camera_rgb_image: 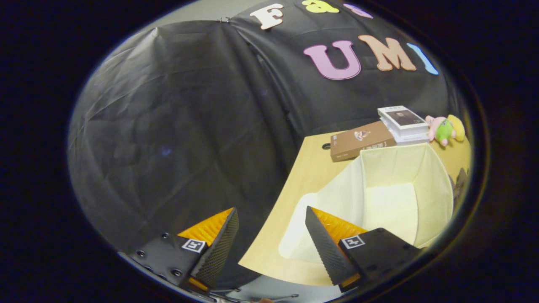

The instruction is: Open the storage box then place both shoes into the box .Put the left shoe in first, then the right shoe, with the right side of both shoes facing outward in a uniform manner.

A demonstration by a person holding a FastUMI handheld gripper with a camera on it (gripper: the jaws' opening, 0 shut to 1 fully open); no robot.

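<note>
The storage box (404, 185) is a pale cream fabric box standing open on the wooden table (307, 176), its inside bare, with a flap (303, 227) folded down toward me onto the table. My gripper (271, 214) is open, nothing between its fingers. It hovers over the table's left edge, tilted. One finger (324, 240) hangs over the box's lowered flap, the other finger (219, 244) is off the table in front of the black cloth.
Beyond the box lie a brown flat carton (362, 141), a stack of white books (403, 122) and a pink, green and yellow plush toy (445, 128). A small round hole (326, 146) is in the tabletop. The table's left edge (278, 198) drops off beside the cloth wall.
</note>
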